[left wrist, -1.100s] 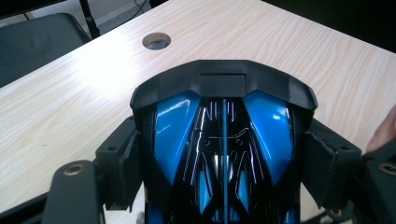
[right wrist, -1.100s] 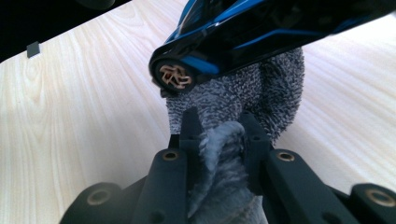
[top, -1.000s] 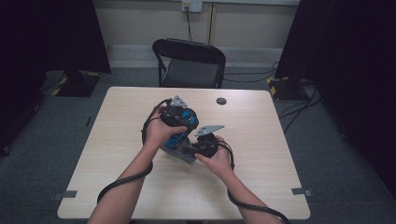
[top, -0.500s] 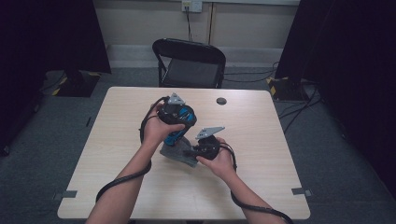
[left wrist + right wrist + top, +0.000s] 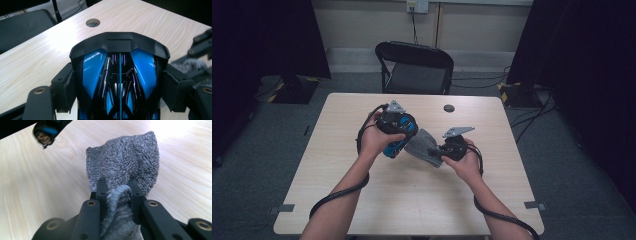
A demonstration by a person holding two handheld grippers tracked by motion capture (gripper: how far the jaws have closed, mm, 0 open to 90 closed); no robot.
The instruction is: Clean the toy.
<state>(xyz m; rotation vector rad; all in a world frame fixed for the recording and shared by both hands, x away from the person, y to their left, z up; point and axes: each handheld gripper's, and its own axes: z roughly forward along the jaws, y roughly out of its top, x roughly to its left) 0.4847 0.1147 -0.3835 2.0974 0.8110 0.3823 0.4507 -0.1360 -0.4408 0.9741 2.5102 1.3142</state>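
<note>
A person is sitting at a pale wooden bench (image 5: 412, 200), working a claw in each hand. The left claw (image 5: 119, 82) is gripping a glossy blue and black object (image 5: 140, 62), seemingly a small vehicle-like shell, with its pads pressing on both flanks. In the high view this object (image 5: 393, 148) is being held above the bench, left of centre. The right claw (image 5: 117, 192) is clamping a fold of a grey fuzzy cloth (image 5: 125, 160), with the jaws nearly together. The cloth (image 5: 422, 145) is hanging between the two hands, just beside the blue object; whether they are touching cannot be told. A round hole (image 5: 448, 107) is sitting near the bench's far edge, and a black folding chair (image 5: 414, 65) is standing beyond it.
</note>
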